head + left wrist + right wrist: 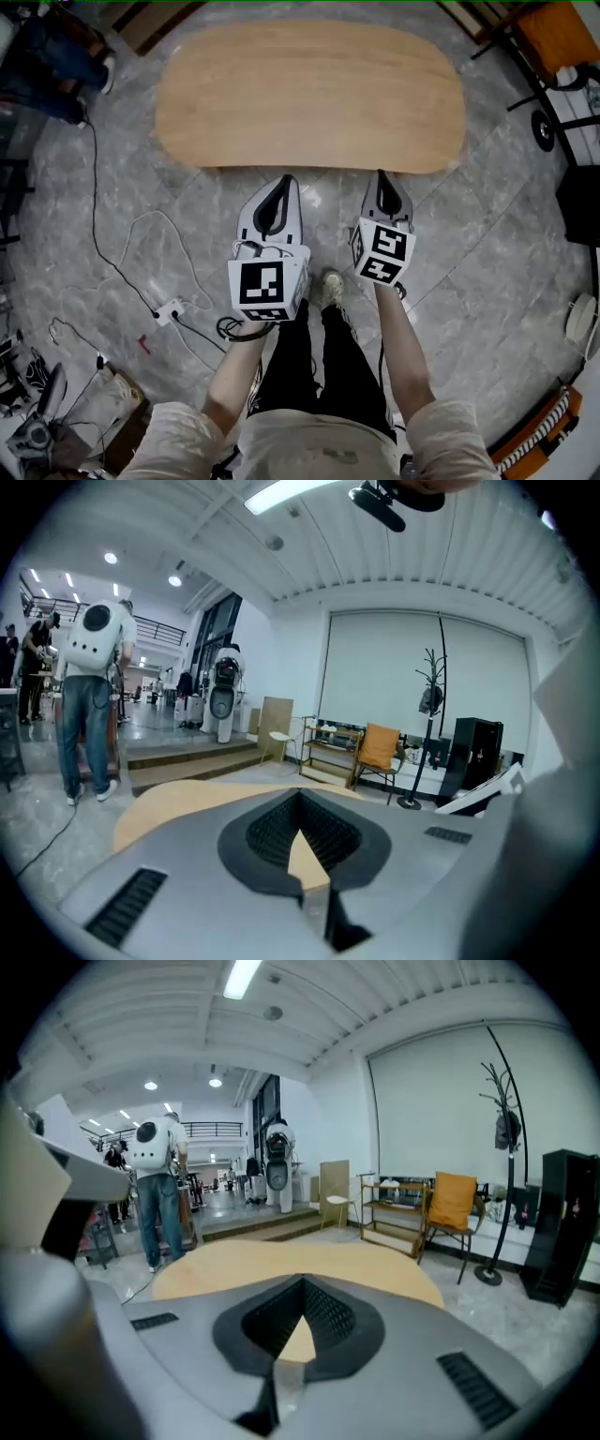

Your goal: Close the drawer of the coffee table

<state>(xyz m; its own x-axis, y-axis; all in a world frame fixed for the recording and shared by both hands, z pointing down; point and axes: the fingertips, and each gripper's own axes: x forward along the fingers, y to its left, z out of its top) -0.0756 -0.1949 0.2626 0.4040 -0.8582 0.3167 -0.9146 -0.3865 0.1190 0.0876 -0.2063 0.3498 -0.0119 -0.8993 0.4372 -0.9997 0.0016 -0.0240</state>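
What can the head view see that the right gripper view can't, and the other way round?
Only the head view shows the person's legs and shoe, and the white power strip on the floor. Only the right gripper view shows the ceiling light and the white machine far back in the room. Both show the wooden coffee table, the orange chair and the right gripper, its fingers closed together.

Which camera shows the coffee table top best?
The head view: the whole oval table top shows from above, with nothing over it. Both gripper views look low across it and catch only part of it.
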